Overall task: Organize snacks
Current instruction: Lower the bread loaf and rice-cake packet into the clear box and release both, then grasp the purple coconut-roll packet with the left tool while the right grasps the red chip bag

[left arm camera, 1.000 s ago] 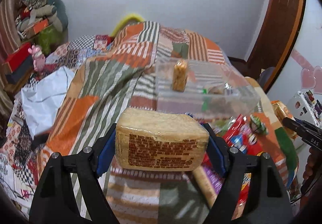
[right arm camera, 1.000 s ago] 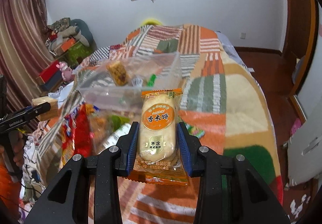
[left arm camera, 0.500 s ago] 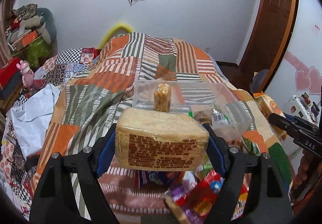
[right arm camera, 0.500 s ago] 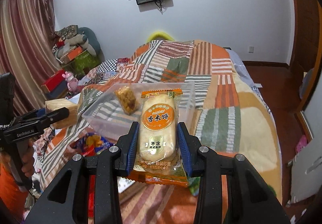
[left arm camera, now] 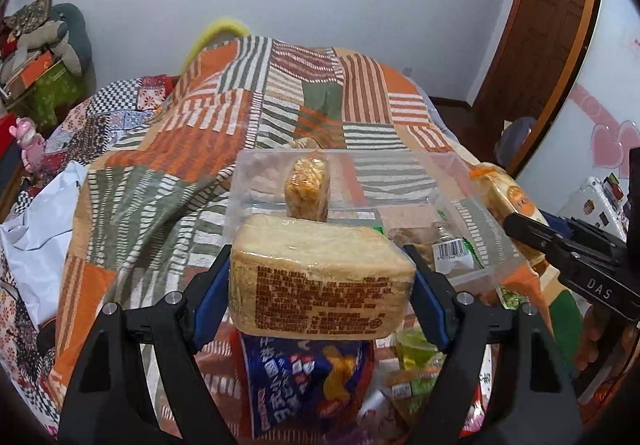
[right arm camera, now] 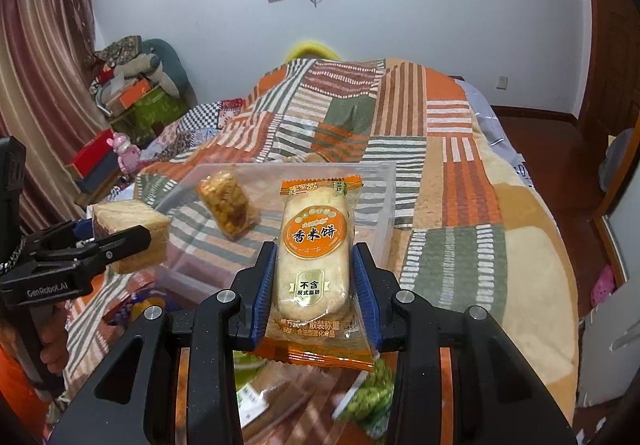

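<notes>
L gripper pinches tan wrapped cake block, long axis crosswise between fingers; R gripper pinches orange-labelled rice cracker pack, long axis pointing fwd.

Both claws clamped — level, side by side

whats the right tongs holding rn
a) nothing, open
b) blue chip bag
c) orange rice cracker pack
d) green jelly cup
c: in the right wrist view the right tongs are shut on the orange rice cracker pack, held upright above the clear bin.
</notes>
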`<state>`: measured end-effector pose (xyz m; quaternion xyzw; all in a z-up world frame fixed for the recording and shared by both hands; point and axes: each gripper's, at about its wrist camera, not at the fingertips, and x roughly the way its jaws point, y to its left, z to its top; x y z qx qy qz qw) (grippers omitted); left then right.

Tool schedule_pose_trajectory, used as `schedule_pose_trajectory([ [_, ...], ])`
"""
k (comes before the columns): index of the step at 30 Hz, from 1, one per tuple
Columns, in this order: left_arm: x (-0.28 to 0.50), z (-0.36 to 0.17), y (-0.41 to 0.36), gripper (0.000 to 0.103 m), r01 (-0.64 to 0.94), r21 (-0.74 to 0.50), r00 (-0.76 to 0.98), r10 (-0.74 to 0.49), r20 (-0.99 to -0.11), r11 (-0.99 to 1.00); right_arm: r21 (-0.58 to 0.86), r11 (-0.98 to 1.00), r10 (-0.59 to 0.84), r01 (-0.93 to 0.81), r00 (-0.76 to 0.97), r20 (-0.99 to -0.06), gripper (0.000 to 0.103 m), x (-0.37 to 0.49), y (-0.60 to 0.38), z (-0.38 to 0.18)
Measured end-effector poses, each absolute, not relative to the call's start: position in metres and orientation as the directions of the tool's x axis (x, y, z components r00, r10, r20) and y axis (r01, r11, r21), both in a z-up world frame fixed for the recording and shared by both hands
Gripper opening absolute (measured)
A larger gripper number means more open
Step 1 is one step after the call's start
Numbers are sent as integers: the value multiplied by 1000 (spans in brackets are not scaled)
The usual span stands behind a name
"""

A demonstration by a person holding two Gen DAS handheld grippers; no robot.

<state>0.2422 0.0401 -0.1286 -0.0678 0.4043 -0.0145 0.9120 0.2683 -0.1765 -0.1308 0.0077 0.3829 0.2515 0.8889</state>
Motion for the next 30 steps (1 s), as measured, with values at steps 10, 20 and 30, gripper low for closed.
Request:
schedule_pose_trajectory([
  [10, 265, -144, 30, 80, -8, -124, 639, -90, -764, 992, 171, 880, 421, -443, 562, -712, 35, 283, -162, -146],
  [20, 266, -150, 38, 82, -35, -164, 610, -109, -785, 986, 116, 887, 385, -447, 579, -719, 53, 278, -160, -143],
  [30, 235, -117, 32, 82, -15, -99, 672, -63, -738, 995, 100, 870, 418, -483, 614, -670, 63, 249, -163, -115],
])
